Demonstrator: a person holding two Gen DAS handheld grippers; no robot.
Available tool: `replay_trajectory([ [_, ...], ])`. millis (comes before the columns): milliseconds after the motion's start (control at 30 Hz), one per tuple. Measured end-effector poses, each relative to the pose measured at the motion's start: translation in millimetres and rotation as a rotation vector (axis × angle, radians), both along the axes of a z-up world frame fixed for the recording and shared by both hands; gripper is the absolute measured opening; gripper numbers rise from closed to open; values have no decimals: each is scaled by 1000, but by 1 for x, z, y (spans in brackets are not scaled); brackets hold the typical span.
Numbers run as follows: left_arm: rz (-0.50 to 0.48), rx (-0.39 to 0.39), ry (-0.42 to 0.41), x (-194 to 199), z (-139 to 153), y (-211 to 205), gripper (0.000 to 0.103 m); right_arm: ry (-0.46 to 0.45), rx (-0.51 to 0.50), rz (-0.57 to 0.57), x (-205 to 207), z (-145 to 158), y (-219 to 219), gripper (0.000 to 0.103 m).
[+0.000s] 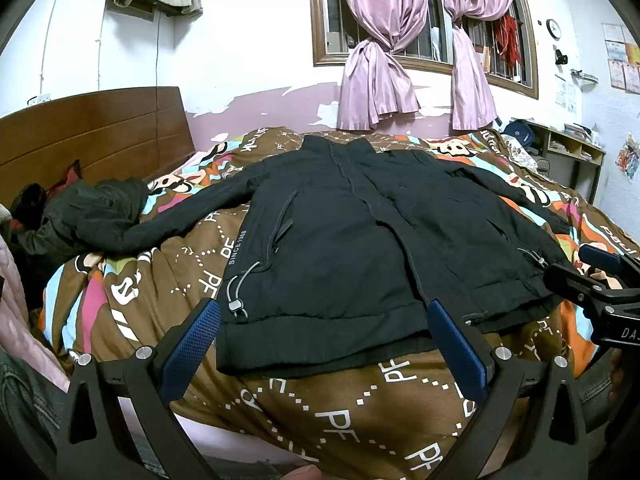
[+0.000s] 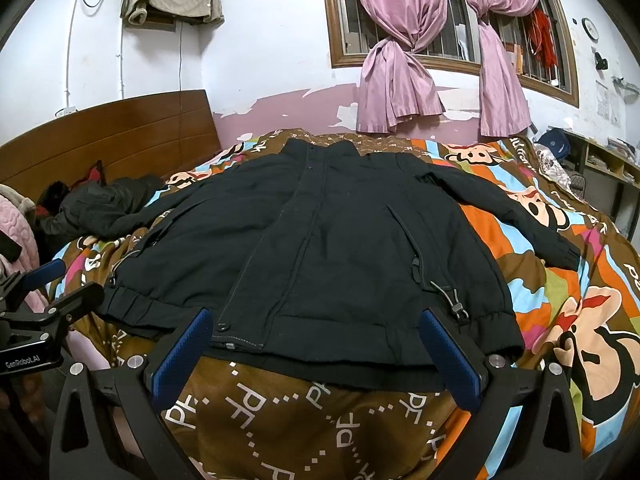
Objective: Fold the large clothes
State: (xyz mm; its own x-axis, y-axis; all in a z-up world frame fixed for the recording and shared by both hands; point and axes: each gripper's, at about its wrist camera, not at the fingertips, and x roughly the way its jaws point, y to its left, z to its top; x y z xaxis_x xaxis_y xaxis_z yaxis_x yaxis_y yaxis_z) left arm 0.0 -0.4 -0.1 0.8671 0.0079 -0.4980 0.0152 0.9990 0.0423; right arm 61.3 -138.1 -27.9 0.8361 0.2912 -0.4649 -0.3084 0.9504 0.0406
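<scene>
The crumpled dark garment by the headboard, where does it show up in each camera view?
Left wrist view: crumpled dark garment at the left edge, beyond the black jacket's sleeve.
Right wrist view: crumpled dark garment at left, smaller.
Shared landmark: wooden headboard, just behind it.

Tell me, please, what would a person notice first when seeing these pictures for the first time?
First comes the black jacket, spread flat and front up in the middle of the bed, collar toward the window, sleeves out to both sides. Under it, the cartoon-print quilt in brown, orange and blue is very loud. Behind, the pink curtains hang knotted at the window.
</scene>
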Motion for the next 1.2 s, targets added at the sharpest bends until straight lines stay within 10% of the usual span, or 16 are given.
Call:
replay_trajectory([
  [1200, 0, 5, -2, 0, 0, 0, 101, 13, 11, -12, 2, -6, -11, 103],
])
